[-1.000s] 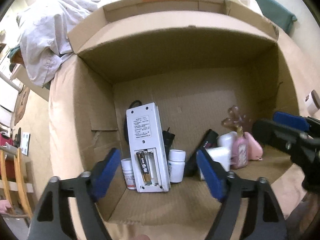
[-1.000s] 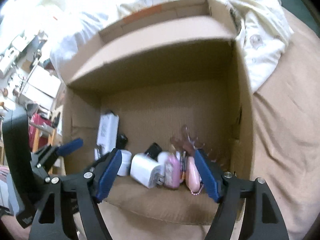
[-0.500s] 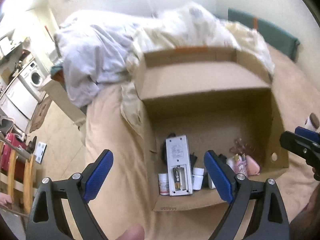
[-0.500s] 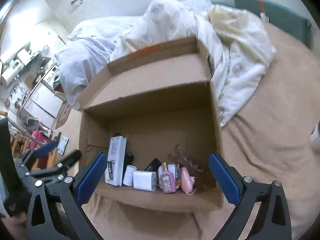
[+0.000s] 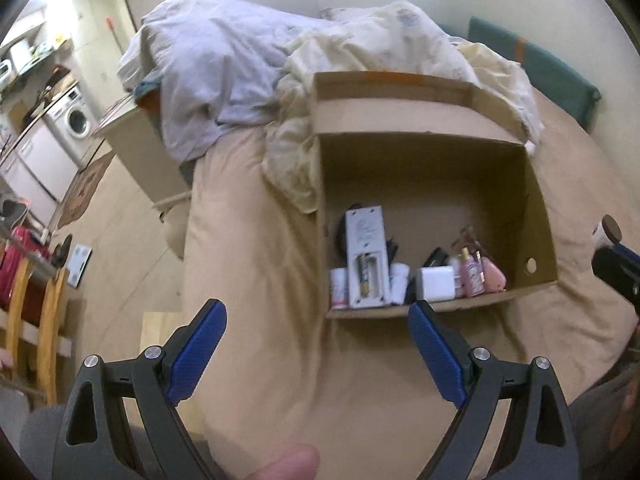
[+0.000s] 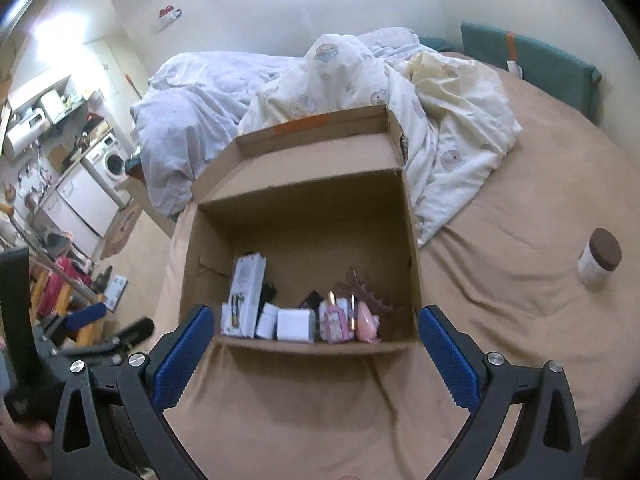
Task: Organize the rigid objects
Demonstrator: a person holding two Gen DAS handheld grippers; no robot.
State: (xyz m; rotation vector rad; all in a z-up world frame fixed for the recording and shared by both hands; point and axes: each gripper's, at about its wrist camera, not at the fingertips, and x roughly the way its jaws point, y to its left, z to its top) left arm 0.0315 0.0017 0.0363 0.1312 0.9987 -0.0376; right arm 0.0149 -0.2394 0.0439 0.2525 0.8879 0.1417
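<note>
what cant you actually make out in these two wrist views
- Dark object behind the remote control, left wrist view: the remote hides most of it.
- Labels on the small white bottles and pink bottle: too small and blurred.
- Jar with brown lid: cut off at the left wrist view's right edge.
- Box front wall: folded down, its outer face hidden.

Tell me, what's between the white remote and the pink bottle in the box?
Between the remote and the pink bottle stand a small white bottle and a white charger cube, clearest in the right wrist view.
</note>
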